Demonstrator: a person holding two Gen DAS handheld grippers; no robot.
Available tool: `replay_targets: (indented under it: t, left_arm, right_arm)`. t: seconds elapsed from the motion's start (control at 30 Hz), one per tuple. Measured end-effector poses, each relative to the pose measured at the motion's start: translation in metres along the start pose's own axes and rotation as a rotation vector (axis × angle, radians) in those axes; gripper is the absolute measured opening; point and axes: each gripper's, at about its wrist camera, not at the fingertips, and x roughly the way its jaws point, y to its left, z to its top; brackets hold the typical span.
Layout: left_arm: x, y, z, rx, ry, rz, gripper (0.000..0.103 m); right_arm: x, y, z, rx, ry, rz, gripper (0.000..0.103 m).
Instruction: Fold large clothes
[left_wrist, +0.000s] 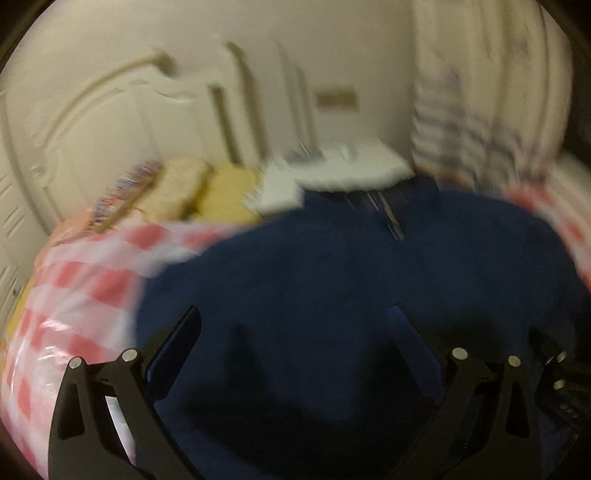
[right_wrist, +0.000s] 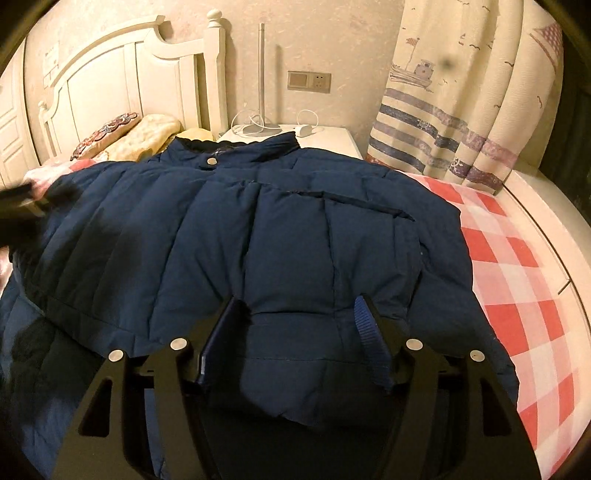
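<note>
A navy puffer jacket (right_wrist: 258, 229) lies spread on the bed with its collar (right_wrist: 240, 147) toward the headboard. In the right wrist view a puffed fold at its near hem bulges up between the fingers of my right gripper (right_wrist: 297, 301). The jaws stand apart and the ribbed blue pad (right_wrist: 369, 332) shows bare, so nothing is clamped. The left wrist view is blurred. There my left gripper (left_wrist: 295, 310) hangs wide open over the jacket (left_wrist: 351, 277) with nothing between its fingers.
A red-and-white checked sheet (right_wrist: 517, 288) covers the bed, whose edge (right_wrist: 546, 221) curves at the right. Pillows (right_wrist: 147, 133) lie against a white headboard (right_wrist: 122, 74). Behind stand a white nightstand (right_wrist: 332, 140) with a lamp and cables, and a striped curtain (right_wrist: 461, 110).
</note>
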Motion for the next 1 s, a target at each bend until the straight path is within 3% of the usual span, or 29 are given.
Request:
replay_targets:
  t: [0.03, 0.1, 0.17, 0.23, 0.33, 0.43, 0.47, 0.5, 0.53, 0.7, 0.83, 0.93, 1.0]
  left_arm:
    - [0.018, -0.015, -0.006, 0.048, 0.061, 0.028, 0.101]
    - [0.024, -0.02, -0.012, 0.039, 0.048, 0.05, 0.101]
    - [0.023, -0.011, -0.007, -0.004, 0.076, 0.018, 0.101]
    - [0.015, 0.0, 0.002, -0.038, 0.031, 0.001, 0.101]
    - [0.014, 0.031, 0.023, -0.105, -0.026, 0.056, 0.101]
    - [0.05, 0.066, 0.034, -0.166, 0.065, 0.081, 0.101]
    - [0.068, 0.076, 0.033, -0.179, 0.12, 0.076, 0.101]
    - [0.08, 0.084, 0.029, -0.193, 0.143, 0.023, 0.101]
    - [0.083, 0.089, 0.025, -0.197, 0.113, -0.017, 0.101]
    - [0.063, 0.084, 0.023, -0.177, 0.1, 0.037, 0.101]
    - [0.025, 0.066, 0.001, -0.147, 0.062, 0.025, 0.101]
    - [0.019, 0.045, -0.027, -0.074, 0.06, 0.061, 0.101]
    - [0.021, 0.046, -0.034, -0.084, 0.052, 0.044, 0.101]
  right_arm:
    - [0.0, -0.001, 0.0, 0.003, -0.001, 0.005, 0.064]
    - [-0.001, -0.002, -0.001, 0.008, -0.002, 0.014, 0.065]
    - [0.0, -0.002, -0.001, 0.009, 0.0, 0.025, 0.069]
    - [0.001, -0.002, 0.0, 0.007, 0.004, 0.036, 0.071]
    - [0.002, -0.002, 0.0, 0.006, 0.005, 0.049, 0.074]
    - [0.002, -0.002, 0.0, 0.006, 0.006, 0.055, 0.075]
    - [0.002, -0.002, 0.0, 0.006, 0.006, 0.055, 0.075]
    - [0.002, -0.002, 0.0, 0.004, 0.005, 0.057, 0.075]
    - [0.002, -0.001, 0.0, 0.002, 0.004, 0.058, 0.075]
    - [0.003, -0.001, 0.0, 0.002, 0.006, 0.059, 0.077]
    - [0.003, 0.0, 0.001, -0.001, 0.007, 0.062, 0.078]
    - [0.004, -0.001, 0.0, -0.001, 0.008, 0.067, 0.08]
    - [0.004, 0.0, 0.0, -0.005, 0.008, 0.066, 0.081]
